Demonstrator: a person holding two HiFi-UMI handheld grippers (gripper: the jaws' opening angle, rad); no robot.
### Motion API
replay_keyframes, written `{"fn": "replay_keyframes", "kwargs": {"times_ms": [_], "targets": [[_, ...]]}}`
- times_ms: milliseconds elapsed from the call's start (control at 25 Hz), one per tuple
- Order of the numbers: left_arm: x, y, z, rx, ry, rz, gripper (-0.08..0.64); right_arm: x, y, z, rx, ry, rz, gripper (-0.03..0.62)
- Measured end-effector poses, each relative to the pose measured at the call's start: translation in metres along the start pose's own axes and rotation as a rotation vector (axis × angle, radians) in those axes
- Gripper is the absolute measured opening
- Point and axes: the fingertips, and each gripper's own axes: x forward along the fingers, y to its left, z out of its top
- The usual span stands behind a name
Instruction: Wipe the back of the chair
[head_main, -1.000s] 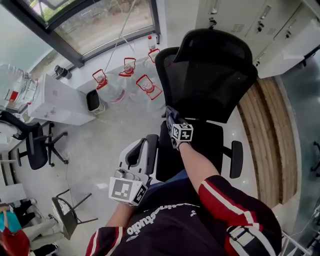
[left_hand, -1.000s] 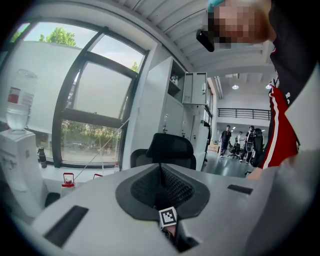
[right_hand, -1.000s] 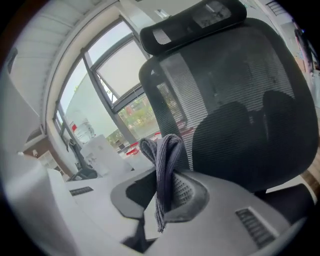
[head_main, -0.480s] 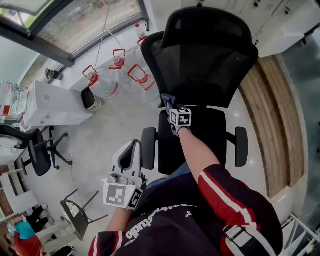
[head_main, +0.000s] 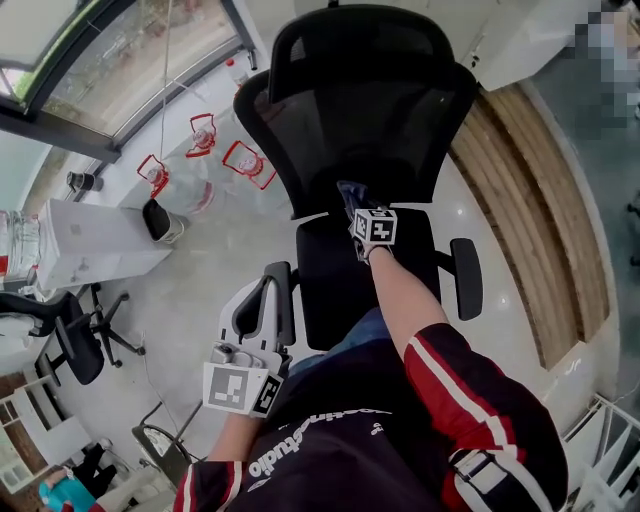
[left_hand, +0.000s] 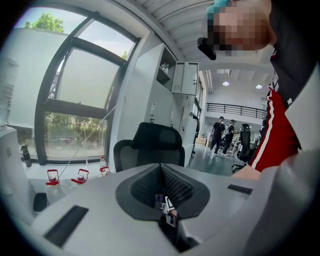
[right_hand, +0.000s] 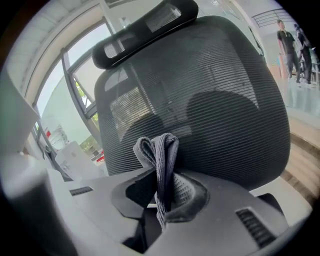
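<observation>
The black office chair's mesh back (head_main: 370, 115) and headrest (head_main: 350, 45) face me. In the right gripper view the back (right_hand: 220, 105) fills the frame. My right gripper (head_main: 352, 200) is shut on a folded grey cloth (right_hand: 160, 155), held upright close against the lower middle of the mesh; whether it touches I cannot tell. The cloth (head_main: 350, 190) shows just above the seat (head_main: 340, 280). My left gripper (head_main: 255, 305) hangs low beside the left armrest (head_main: 283, 300). In its own view the left gripper (left_hand: 161, 186) has its jaws together with nothing between them.
Three water jugs with red handles (head_main: 245, 160) stand on the floor left of the chair, by a white cabinet (head_main: 95, 240). A wooden platform (head_main: 530, 200) curves along the right. Another office chair (head_main: 50, 335) stands far left. People (left_hand: 218, 131) stand far off.
The right gripper with the cloth has shifted slightly right along the lower backrest. The left gripper stays by the left armrest, and the head view has tipped further over the chair.
</observation>
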Motion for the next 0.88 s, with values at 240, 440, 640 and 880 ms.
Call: {"fn": "replay_keyframes", "kwargs": {"times_ms": [240,440,640,880], "targets": [[0.022,-0.020,-0.001,0.019,0.004,-0.061,0.028,-0.025,-0.063,0.011,0.025,-0.040,-0.072,0.055],[0.041,-0.034,-0.003,0.023,0.001,-0.096,0.028,-0.047,-0.118,0.015,0.060,-0.069,-0.151,0.055],[0.050,-0.047,-0.004,0.020,0.008,-0.122,0.028,-0.073,-0.165,0.012,0.086,-0.075,-0.224,0.055],[0.053,-0.056,-0.008,0.019,0.010,-0.133,0.028,-0.101,-0.206,0.010,0.093,-0.085,-0.282,0.055]]}}
